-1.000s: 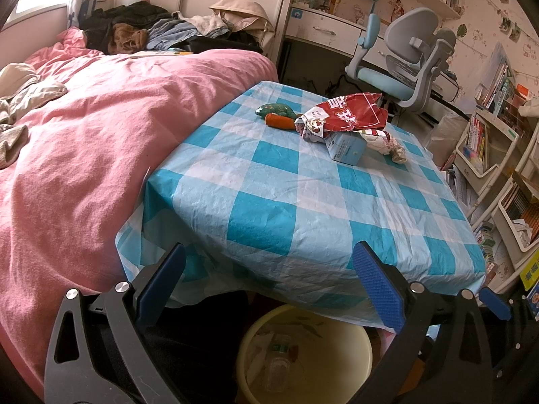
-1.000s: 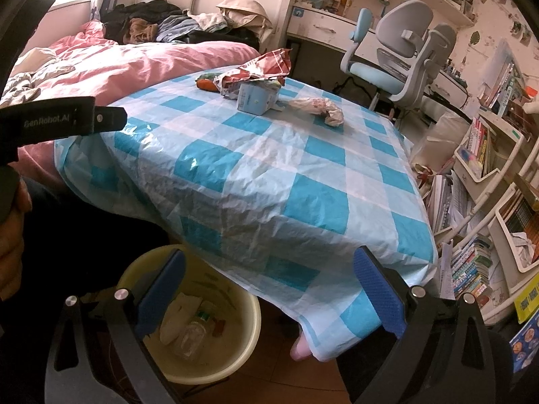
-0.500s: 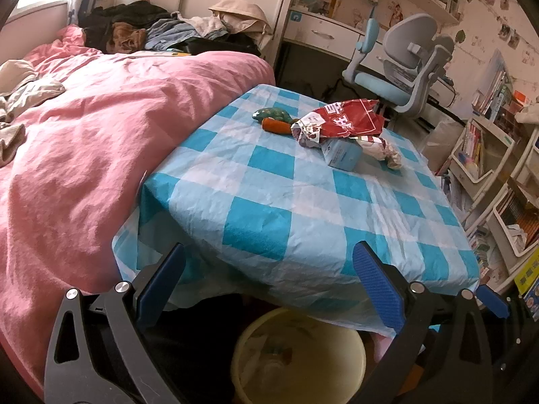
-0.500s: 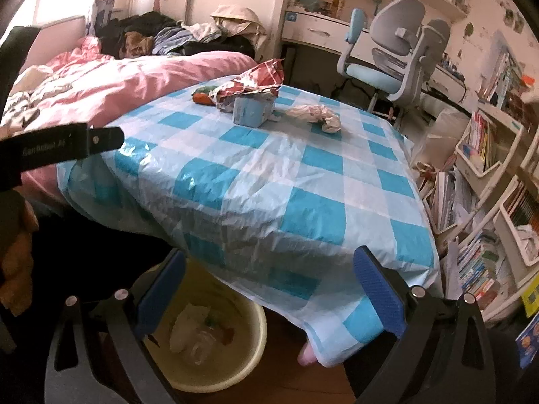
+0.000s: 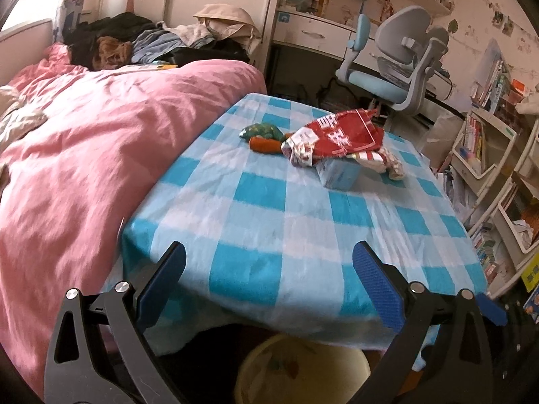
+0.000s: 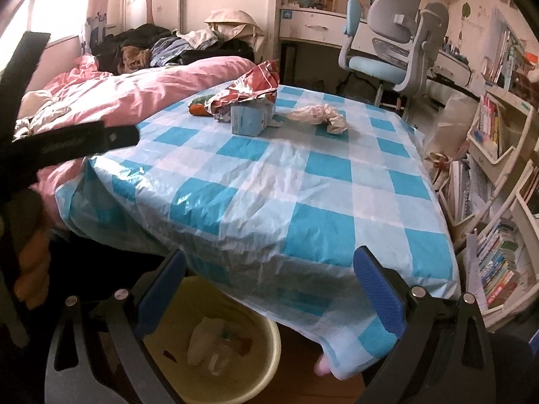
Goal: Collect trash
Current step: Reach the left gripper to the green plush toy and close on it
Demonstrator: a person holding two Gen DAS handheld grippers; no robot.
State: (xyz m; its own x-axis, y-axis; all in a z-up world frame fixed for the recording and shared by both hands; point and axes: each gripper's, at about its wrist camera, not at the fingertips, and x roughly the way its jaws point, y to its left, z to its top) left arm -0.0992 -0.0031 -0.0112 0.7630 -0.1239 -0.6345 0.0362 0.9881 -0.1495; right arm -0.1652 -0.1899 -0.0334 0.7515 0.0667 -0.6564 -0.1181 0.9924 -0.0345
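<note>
The left gripper [image 5: 267, 281] stands wide, nothing between its blue pads [image 5: 377, 286], and hangs over the near edge of the table [image 5: 256, 229]. The right gripper [image 6: 269, 289] is just as wide and also holds nothing; it sits off the table's near corner. In the right view the left gripper's black body [image 6: 67, 141] shows at the left edge, well apart from the right one.

Below both, a pale yellow bin [image 6: 266, 357] stands on the floor, partly under the hanging edge of the blue checked cloth [image 6: 320, 202]. Some pale scraps [image 6: 209, 343] lie inside it.

The trash sits in a cluster at the far end of the table, well apart from both grippers. A red bag [image 5: 340, 133] lies over a blue carton [image 5: 338, 171]. To its left are an orange wrapper [image 5: 264, 144] and a green wrapper [image 5: 259, 131], touching each other. On the right, just beside the carton, lies a crumpled white wrapper [image 6: 318, 116].

A pink duvet [image 5: 101, 155] covers the bed along the table's left side, with clothes [image 5: 151, 43] piled at its far end. A grey and blue chair [image 5: 394, 67] stands beyond the table, and shelves of books [image 6: 498, 259] line the right.
</note>
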